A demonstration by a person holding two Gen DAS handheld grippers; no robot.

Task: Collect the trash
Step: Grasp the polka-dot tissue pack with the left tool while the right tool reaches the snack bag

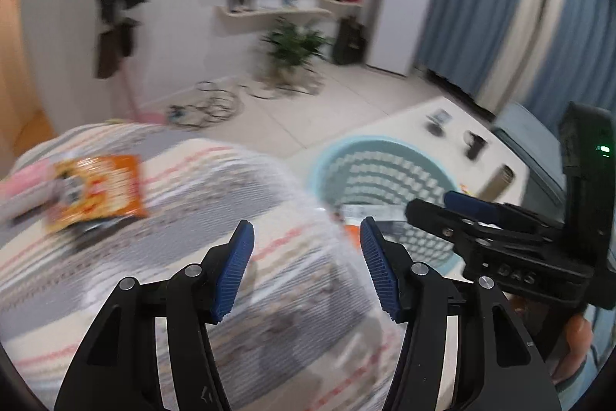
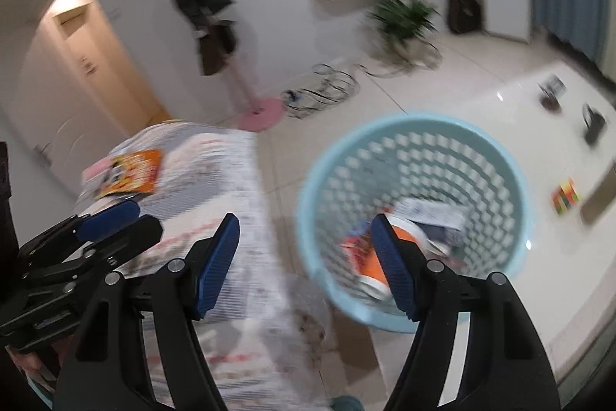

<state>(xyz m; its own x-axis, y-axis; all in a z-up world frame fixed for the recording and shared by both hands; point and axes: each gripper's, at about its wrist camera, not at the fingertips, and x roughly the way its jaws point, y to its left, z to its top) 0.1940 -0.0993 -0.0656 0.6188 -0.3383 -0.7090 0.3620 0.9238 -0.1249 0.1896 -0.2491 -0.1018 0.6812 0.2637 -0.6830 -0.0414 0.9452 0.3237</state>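
Note:
An orange snack packet (image 1: 96,187) (image 2: 131,172) lies on a striped cover (image 1: 192,257), with a pink item (image 1: 23,180) beside it. A light blue mesh basket (image 1: 385,145) (image 2: 415,120) stands on the floor to the right of the cover. It holds an orange wrapper (image 2: 365,253) and white paper (image 2: 431,210). My left gripper (image 1: 307,230) (image 2: 138,218) hovers open over the cover's right edge, nothing between its pads. My right gripper (image 2: 304,218) (image 1: 431,205) is open and empty, above the gap between cover and basket.
A white low table (image 1: 423,110) right of the basket carries dark cups (image 1: 473,143) and a colourful cube (image 2: 565,197). Loose cables (image 1: 215,103), a potted plant (image 1: 292,45) and a pink stand base (image 2: 260,116) sit on the tiled floor beyond.

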